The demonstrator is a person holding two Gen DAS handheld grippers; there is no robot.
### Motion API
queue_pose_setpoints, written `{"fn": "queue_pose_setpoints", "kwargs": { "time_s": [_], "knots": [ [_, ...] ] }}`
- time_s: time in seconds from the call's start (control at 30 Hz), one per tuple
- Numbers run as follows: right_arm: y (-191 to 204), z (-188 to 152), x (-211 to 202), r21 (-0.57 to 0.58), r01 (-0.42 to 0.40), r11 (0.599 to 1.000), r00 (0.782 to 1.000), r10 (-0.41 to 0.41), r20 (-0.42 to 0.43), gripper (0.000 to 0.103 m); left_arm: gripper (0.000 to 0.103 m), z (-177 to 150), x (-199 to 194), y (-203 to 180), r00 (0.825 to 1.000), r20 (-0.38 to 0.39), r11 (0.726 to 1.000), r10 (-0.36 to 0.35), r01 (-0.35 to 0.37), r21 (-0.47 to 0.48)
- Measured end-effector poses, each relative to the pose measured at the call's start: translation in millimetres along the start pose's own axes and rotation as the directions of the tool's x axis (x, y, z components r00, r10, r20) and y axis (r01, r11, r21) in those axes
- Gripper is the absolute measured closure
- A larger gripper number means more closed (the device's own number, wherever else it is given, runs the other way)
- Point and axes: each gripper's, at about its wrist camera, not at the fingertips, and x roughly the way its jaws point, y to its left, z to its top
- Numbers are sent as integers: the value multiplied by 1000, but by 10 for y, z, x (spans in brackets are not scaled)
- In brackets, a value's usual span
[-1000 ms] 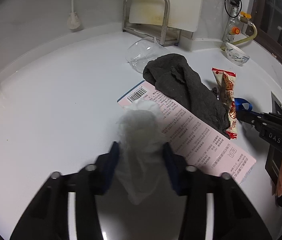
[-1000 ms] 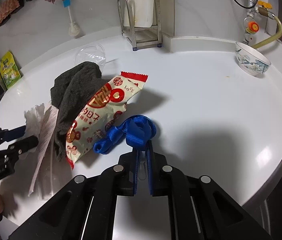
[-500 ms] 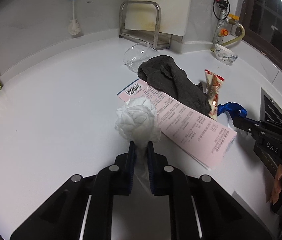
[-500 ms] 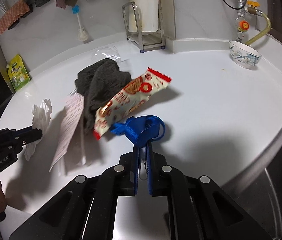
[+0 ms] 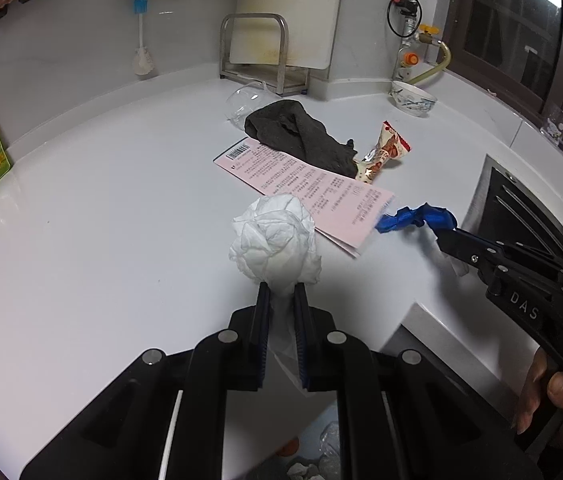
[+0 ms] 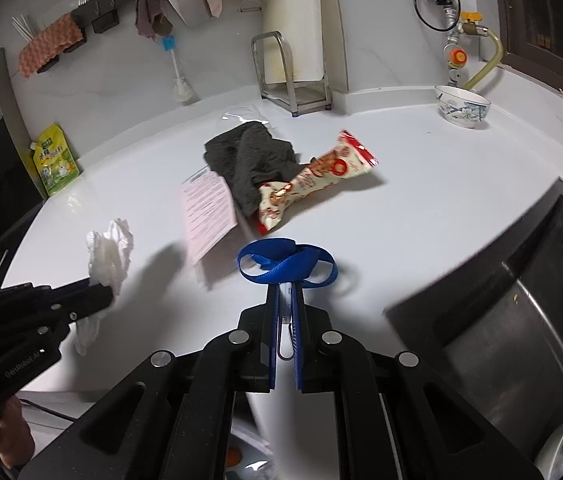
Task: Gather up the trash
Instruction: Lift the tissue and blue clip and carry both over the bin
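Observation:
My left gripper is shut on a crumpled white tissue and holds it above the front edge of the white counter; the tissue also shows in the right wrist view. My right gripper is shut on a blue ribbon strap, seen from the left wrist view too, near the counter's front edge. On the counter lie a pink printed leaflet, a dark grey cloth and a red-and-cream snack wrapper.
A clear glass bowl lies behind the cloth. A metal rack with a cutting board stands at the back, a patterned bowl at back right, a green pouch at left. A dark stove is on the right. Some trash shows below the counter edge.
Both grippers have pulled back toward the counter's front edge and lifted, the left with the tissue, the right with the blue strap. The left jaws closed on the tissue.

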Motion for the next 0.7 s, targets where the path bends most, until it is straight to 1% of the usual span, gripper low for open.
{"fn": "queue_pose_setpoints", "kwargs": {
  "time_s": [0.17, 0.47, 0.57, 0.7],
  "knots": [
    [133, -165, -240, 13, 7, 1000, 999, -8, 31, 97, 91, -149, -212, -59, 1000, 24, 1000, 2, -2, 15],
    [457, -566, -626, 6, 20, 1000, 998, -21, 54, 97, 91, -508, -475, -114, 999, 16, 999, -31, 31, 24],
    [508, -741, -732, 34, 27, 999, 998, -29, 61, 97, 91, -645, -531, -114, 999, 13, 999, -33, 33, 21],
    [535, -965, -805, 75, 30, 997, 998, -34, 49, 97, 91, -827, -583, -127, 1000, 7, 999, -27, 27, 28]
  ]
}}
